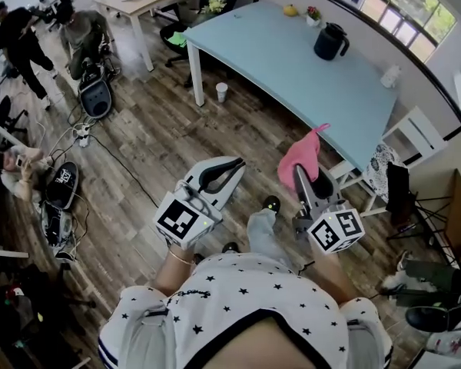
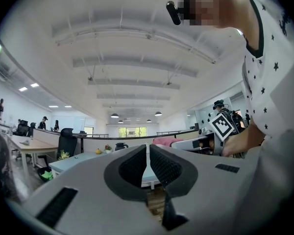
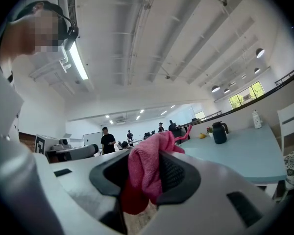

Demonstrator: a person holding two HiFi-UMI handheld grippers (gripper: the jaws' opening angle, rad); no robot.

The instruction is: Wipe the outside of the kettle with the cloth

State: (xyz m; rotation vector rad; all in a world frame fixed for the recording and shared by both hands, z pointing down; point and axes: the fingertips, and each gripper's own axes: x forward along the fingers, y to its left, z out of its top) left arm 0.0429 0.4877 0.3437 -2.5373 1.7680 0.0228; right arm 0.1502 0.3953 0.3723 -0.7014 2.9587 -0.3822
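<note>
The black kettle [image 1: 330, 42] stands far off on the light blue table [image 1: 292, 68], and shows small in the left gripper view [image 2: 120, 146] and the right gripper view [image 3: 218, 132]. My right gripper [image 1: 300, 169] is shut on a pink cloth [image 1: 300, 154], which bulges out between its jaws [image 3: 149, 165]. My left gripper [image 1: 240, 162] is shut with nothing in it [image 2: 148, 148]. I hold both grippers close to my body over the wooden floor, well short of the table and apart from the kettle. The cloth [image 2: 162, 141] shows past the left jaws.
On the table are a yellow fruit [image 1: 290, 10], a small flower pot [image 1: 313, 14] and a white bottle [image 1: 389, 76]. A paper cup [image 1: 221, 91] stands on the floor by a table leg. A white chair [image 1: 411, 133] is at the right. People, bags and cables are at the left.
</note>
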